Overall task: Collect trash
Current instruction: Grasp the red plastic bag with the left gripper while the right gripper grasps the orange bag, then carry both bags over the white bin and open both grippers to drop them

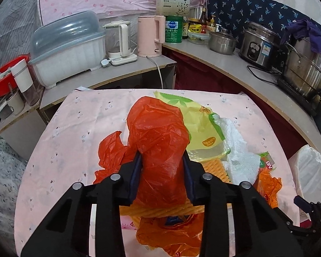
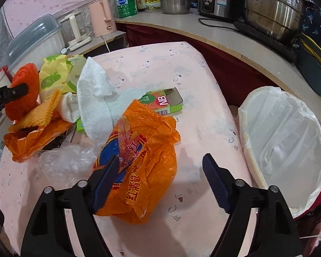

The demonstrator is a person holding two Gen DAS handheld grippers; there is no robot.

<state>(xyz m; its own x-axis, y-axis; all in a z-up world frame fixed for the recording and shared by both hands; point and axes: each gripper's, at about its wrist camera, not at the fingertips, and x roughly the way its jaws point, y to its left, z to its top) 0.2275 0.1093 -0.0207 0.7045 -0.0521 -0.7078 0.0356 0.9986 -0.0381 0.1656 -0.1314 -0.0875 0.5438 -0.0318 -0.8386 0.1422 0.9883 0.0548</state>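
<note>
Left tool (image 1: 162,160) was clamped on a red plastic bag (image 1: 158,132), frame centre. Right tool (image 2: 161,167) was spread apart, pads not pressing, an orange printed bag (image 2: 147,150) lying partly between them. Paper towel (image 2: 94,98), yellow wrapper (image 2: 53,75) and a green carton (image 2: 162,102) were piled upper left on the pink-covered counter (image 2: 203,85). A lined bin (image 2: 289,141) was seen at right.

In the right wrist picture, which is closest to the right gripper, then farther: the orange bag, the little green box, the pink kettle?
1. Orange bag: between the right gripper fingers.
2. Green box: mid-table, beyond the bag.
3. Pink kettle: far counter, upper left.
</note>
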